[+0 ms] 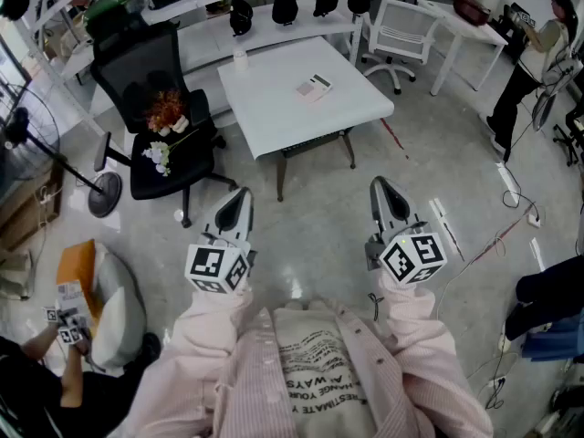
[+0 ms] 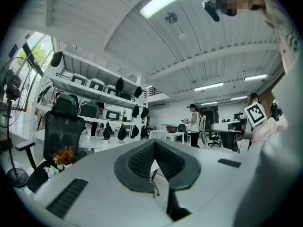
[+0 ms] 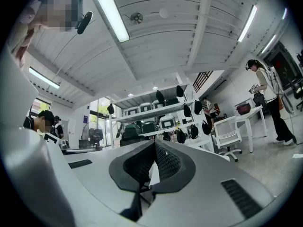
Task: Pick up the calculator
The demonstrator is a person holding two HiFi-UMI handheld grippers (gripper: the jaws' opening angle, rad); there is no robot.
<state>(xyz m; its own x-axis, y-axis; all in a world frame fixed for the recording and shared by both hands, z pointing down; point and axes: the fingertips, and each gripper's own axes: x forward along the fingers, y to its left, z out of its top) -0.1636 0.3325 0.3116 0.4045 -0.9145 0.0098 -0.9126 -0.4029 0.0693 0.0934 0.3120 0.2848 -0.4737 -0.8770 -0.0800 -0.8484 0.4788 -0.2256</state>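
Observation:
The calculator [image 1: 313,87], a small pale flat device, lies on the white table [image 1: 274,108] far ahead in the head view. My left gripper [image 1: 239,199] and right gripper [image 1: 383,188] are held level close to my body, well short of the table, both pointing toward it. Each is shut with nothing between its jaws. In the left gripper view the black pads [image 2: 142,159] meet at the tips, and in the right gripper view the pads [image 3: 166,161] do the same. The calculator does not show in either gripper view.
A black office chair [image 1: 151,117] holding flowers stands left of the table. A white chair [image 1: 401,33] is at the back right, with shelves and black bags [image 1: 285,5] behind. Cables [image 1: 511,217] trail on the floor at right. A person [image 1: 529,57] stands far right.

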